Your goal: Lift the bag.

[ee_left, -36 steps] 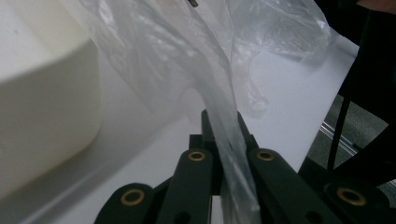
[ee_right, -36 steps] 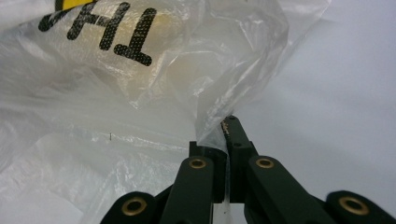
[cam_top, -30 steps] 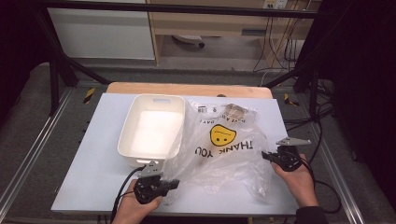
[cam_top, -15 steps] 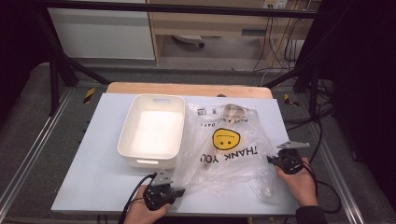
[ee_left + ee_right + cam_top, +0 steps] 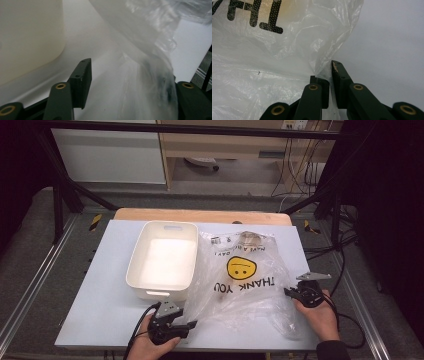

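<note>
A clear plastic bag (image 5: 242,280) with a yellow smiley and "THANK YOU" lies flat on the white table (image 5: 100,310), to the right of a white plastic tub (image 5: 161,261). At the front edge, my left gripper (image 5: 187,325) points right at the bag's near corner. Its jaws have just been opening and stand apart in the left gripper view (image 5: 130,82). Bag film (image 5: 145,62) drapes over the right jaw without being pressed. My right gripper (image 5: 289,292) is at the bag's right edge. It is shut on a fold of the bag (image 5: 322,67) in the right gripper view (image 5: 329,72).
The tub (image 5: 27,35) stands close on the left gripper's left side. A wooden board (image 5: 200,215) edges the table's far side, and metal rails (image 5: 30,290) run along both sides. Cables (image 5: 345,270) trail off to the right.
The left gripper's jaws have spread apart, and the bag's near-left corner, pulled toward that gripper before, now lies slack. Both hands have stayed nearly in place.
</note>
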`<act>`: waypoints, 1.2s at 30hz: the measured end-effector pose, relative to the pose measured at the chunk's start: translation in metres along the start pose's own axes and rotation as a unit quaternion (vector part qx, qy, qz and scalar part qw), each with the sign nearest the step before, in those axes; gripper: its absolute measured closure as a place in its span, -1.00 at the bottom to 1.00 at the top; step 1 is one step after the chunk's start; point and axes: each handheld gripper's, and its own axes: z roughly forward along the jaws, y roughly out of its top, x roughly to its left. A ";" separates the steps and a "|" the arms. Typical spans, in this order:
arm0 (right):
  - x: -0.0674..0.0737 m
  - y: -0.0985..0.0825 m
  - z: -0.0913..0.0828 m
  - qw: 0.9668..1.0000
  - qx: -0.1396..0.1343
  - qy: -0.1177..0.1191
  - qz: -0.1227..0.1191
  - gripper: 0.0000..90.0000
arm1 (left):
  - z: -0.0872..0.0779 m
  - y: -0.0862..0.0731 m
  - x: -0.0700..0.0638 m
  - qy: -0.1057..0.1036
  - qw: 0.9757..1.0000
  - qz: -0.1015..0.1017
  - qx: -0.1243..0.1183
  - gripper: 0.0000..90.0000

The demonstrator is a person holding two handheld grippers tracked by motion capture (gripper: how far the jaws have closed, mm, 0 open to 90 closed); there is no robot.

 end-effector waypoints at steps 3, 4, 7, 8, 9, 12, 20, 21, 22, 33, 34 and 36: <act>0.001 0.000 0.000 1.000 -0.002 0.000 0.000 0.89 | -0.007 0.001 -0.001 0.004 1.000 -0.001 -0.011 -0.28; 0.000 0.000 0.000 1.000 -0.001 0.000 0.000 0.89 | -0.009 0.001 -0.001 0.000 1.000 -0.004 -0.015 -0.32; 0.000 0.000 0.001 1.000 0.000 0.000 -0.001 0.89 | -0.017 0.001 -0.002 -0.004 1.000 -0.011 -0.028 -0.40; 0.000 0.000 0.001 1.000 0.001 0.000 -0.002 0.89 | -0.019 0.001 -0.002 -0.005 0.999 -0.012 -0.033 -0.42; 0.000 0.000 0.001 1.000 0.001 0.001 -0.001 0.88 | -0.020 0.002 -0.003 -0.004 0.999 -0.014 -0.037 -0.45; 0.002 0.000 0.001 1.000 -0.001 0.003 -0.003 0.85 | -0.023 0.003 -0.003 -0.004 0.999 -0.018 -0.046 -0.55; 0.004 0.001 0.001 1.000 0.000 0.010 -0.005 0.82 | -0.030 0.007 -0.005 0.002 0.998 -0.012 -0.056 -0.64; 0.003 0.001 0.001 1.000 -0.001 0.010 -0.003 0.82 | -0.032 0.007 -0.004 0.005 0.998 -0.009 -0.058 -0.66; 0.003 0.001 0.001 1.000 -0.001 0.010 -0.002 0.80 | -0.035 0.008 -0.003 0.009 0.998 -0.005 -0.060 -0.66; 0.009 0.006 -0.003 0.999 -0.038 0.004 0.012 -0.12 | -0.057 0.020 0.005 0.033 0.996 -0.003 -0.085 -0.74; 0.010 0.006 -0.003 0.999 -0.043 0.001 0.006 -0.25 | -0.059 0.021 0.007 0.035 0.996 -0.004 -0.086 -0.74; 0.012 0.006 -0.003 0.999 -0.049 -0.008 -0.002 -0.45 | -0.063 0.023 0.011 0.042 0.995 -0.006 -0.093 -0.74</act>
